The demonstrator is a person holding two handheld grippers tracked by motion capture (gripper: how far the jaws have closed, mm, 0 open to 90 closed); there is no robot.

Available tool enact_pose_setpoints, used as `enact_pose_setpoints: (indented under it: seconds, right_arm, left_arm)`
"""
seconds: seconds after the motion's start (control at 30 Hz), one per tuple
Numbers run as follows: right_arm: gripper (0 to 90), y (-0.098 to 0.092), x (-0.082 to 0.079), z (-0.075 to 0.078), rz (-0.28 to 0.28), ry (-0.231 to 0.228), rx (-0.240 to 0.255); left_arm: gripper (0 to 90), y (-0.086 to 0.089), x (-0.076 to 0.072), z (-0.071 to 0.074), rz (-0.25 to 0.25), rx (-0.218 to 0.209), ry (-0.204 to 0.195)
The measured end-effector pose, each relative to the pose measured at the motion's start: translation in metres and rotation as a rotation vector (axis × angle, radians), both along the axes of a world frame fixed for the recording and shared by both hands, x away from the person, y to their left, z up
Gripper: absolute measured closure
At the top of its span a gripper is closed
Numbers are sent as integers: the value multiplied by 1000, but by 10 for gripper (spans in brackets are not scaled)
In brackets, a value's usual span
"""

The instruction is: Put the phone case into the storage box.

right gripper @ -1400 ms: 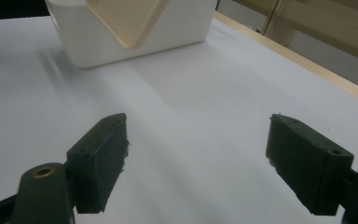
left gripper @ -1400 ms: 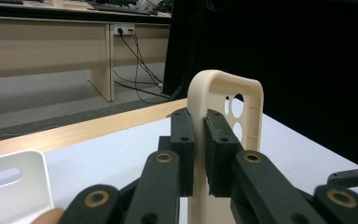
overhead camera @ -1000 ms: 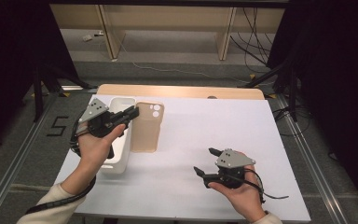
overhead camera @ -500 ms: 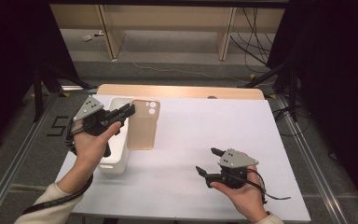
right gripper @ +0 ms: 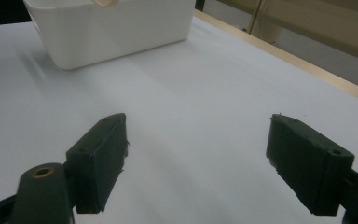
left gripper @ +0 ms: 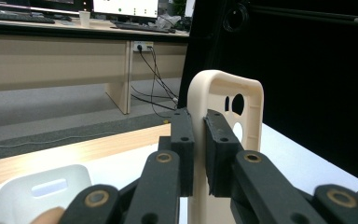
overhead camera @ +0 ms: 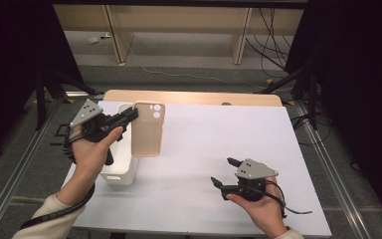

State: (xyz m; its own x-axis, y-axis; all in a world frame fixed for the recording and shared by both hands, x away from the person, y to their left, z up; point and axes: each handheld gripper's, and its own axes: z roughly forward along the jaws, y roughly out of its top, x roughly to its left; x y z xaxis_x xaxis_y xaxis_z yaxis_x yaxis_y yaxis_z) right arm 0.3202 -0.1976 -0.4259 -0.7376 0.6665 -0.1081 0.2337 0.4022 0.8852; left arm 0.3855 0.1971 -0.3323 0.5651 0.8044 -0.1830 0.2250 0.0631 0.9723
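Observation:
A beige phone case (overhead camera: 147, 128) with camera holes hangs upright above the table's left side, beside the white bin (overhead camera: 118, 170). My left gripper (overhead camera: 128, 117) is shut on the case's left edge. In the left gripper view the two black pads pinch the rim of the case (left gripper: 242, 105) between them. My right gripper (overhead camera: 224, 173) rests low over the table at the front right, jaws wide apart. The right gripper view has its fingertips (right gripper: 103, 156) over bare white table with nothing between them.
The white bin (right gripper: 116, 25) with a handle slot stands at the table's left side. The white table top (overhead camera: 219, 134) has a wooden strip (overhead camera: 194, 97) along its far edge. Black curtains and desk legs stand beyond it.
The left hand has lifted the phone case and tilted it from lying nearly flat to standing upright beside the bin. The right hand has stayed in place.

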Motion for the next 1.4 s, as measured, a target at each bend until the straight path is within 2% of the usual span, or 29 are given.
enact_pose_setpoints:
  seconds: [0.33,0.4,0.77,0.97,1.0,1.17,1.23,1.4]
  right_arm:
    - [217,-2,0,0,-11,0,2]
    - [217,-2,1,-1,-16,-13,10]
    - [217,-7,0,1,-22,-7,16]
    - [217,-11,-1,2,-36,-16,46]
    - [217,-13,-1,3,-29,-16,36]
    - [217,-20,-2,3,-44,-11,50]
    - [216,-22,-2,3,-59,-25,61]
    - [216,-26,-3,3,-62,-14,58]
  left_arm:
    - [829,6,1,1,13,-6,1]
    - [829,7,1,1,13,-8,-1]
    - [829,15,3,3,33,-10,-4]
    - [829,19,3,3,44,-9,-4]
    - [829,20,3,3,47,-9,-4]
    - [829,24,4,3,59,-8,-4]
    - [829,25,5,3,62,-9,-2]
    - [829,27,6,2,69,-8,2]
